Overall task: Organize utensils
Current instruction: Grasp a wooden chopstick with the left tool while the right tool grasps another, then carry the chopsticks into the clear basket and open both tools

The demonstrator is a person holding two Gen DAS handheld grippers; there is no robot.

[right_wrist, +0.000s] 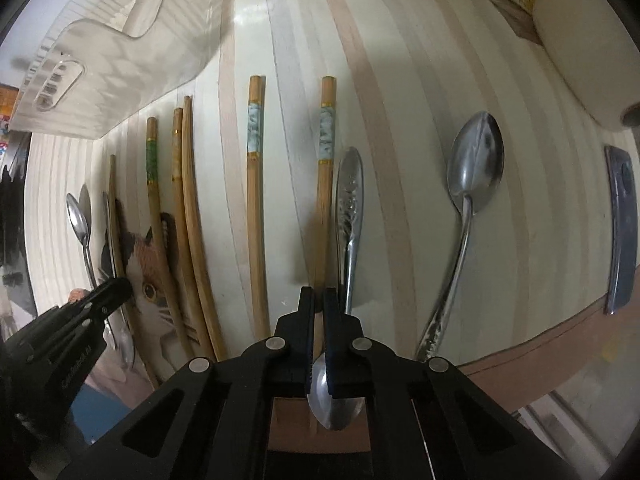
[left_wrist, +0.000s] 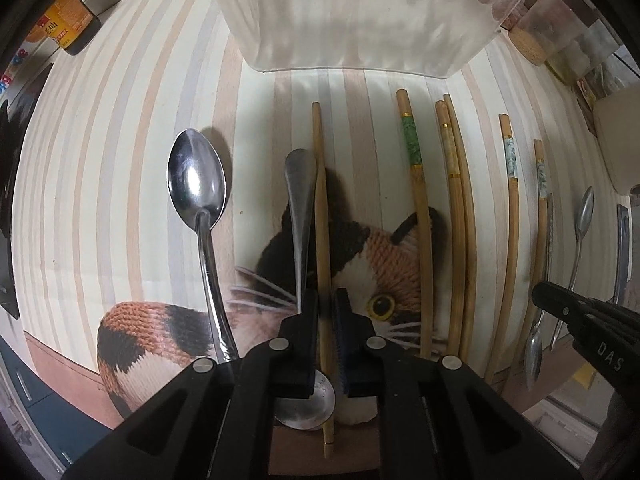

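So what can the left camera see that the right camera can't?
Only the left wrist view shows the orange-labelled bottle and the cat's knitted tail. Only the right wrist view shows the big spoon at far right whole, and the flat blue-grey handle clearly. Both show the clear plastic basket, the green-banded chopstick and the cat picture.

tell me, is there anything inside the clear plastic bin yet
No: in the left wrist view the clear plastic bin shows only its own ribbed walls, while spoons and chopsticks all lie on the mat.
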